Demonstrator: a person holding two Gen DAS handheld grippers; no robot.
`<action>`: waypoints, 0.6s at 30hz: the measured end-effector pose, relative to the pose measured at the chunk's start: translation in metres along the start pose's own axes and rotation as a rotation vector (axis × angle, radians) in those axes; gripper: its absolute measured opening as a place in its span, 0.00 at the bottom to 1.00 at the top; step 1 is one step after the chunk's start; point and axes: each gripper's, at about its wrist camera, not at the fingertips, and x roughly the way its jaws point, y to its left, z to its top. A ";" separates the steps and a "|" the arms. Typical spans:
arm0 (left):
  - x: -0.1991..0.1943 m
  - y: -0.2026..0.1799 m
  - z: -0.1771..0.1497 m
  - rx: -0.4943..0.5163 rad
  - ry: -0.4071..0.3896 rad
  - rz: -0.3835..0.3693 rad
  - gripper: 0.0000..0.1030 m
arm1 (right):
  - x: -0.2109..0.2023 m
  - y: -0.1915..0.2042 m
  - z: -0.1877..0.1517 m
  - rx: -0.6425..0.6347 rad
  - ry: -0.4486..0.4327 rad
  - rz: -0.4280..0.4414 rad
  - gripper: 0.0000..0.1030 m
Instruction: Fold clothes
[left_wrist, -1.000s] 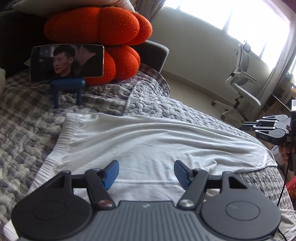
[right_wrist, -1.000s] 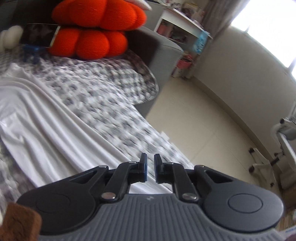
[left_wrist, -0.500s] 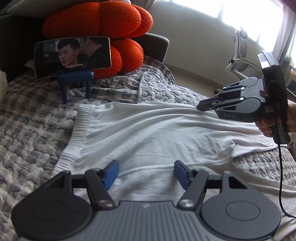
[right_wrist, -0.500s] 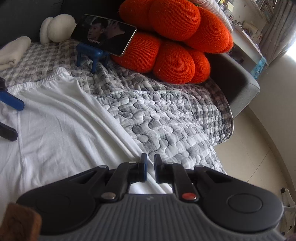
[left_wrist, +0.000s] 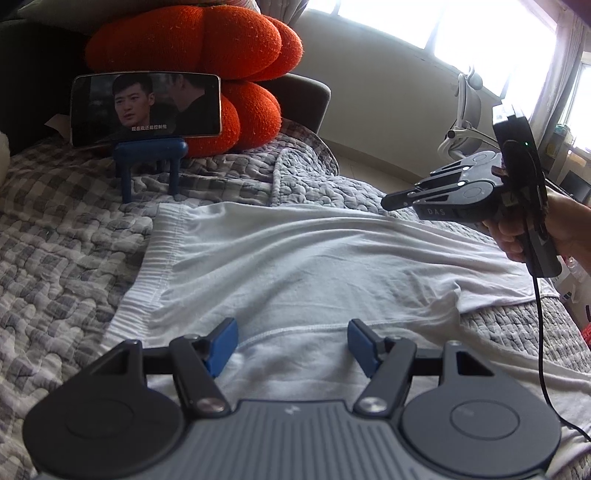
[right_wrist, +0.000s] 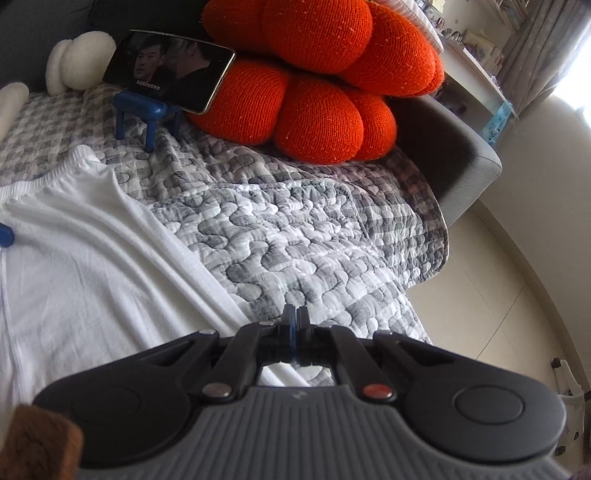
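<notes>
- We are holding the left gripper (left_wrist: 291, 347) low over the near part of the white shorts (left_wrist: 295, 266), its blue pads (left_wrist: 221, 345) standing wide apart with nothing between them; the cloth is lying flat beneath, and whether the pads are touching it we cannot tell.
- The shorts are lying spread on the grey checked quilt (left_wrist: 66, 258), waistband towards the left, one leg reaching right to the quilt's edge.
- We are carrying the right gripper (right_wrist: 294, 317) above the far right hem of the shorts; its jaws have just been closing and are now pressed together, with no cloth between them.
- Compared with a second ago, the right gripper is sitting much further in over the bed: in the left view it was only a sliver at the right edge, and now it is showing whole, with the hand (left_wrist: 535, 236) on its grip and a black cable (left_wrist: 539, 332) hanging down.
- The right view has swung from bare floor to the quilt and cushion.
- The near edge of the shorts is being hidden under both gripper bodies.
- Further back, a phone (left_wrist: 146, 109) is leaning on a blue stand (left_wrist: 149, 153) against the orange cushion (left_wrist: 207, 48), screen lit.
- A white chair (left_wrist: 465, 122) by the window is washed out by glare, and a brown object (right_wrist: 37, 443) in the right view's corner is too blurred to name.
</notes>
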 end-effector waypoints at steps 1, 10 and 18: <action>0.000 0.001 0.000 -0.003 0.000 -0.002 0.65 | -0.003 0.000 0.001 0.009 -0.005 0.031 0.01; -0.001 0.001 0.000 -0.008 -0.005 -0.008 0.65 | -0.003 0.026 0.008 -0.071 -0.008 0.123 0.12; -0.004 0.004 0.001 -0.021 -0.016 0.005 0.65 | -0.002 0.031 0.010 -0.085 -0.009 0.131 0.39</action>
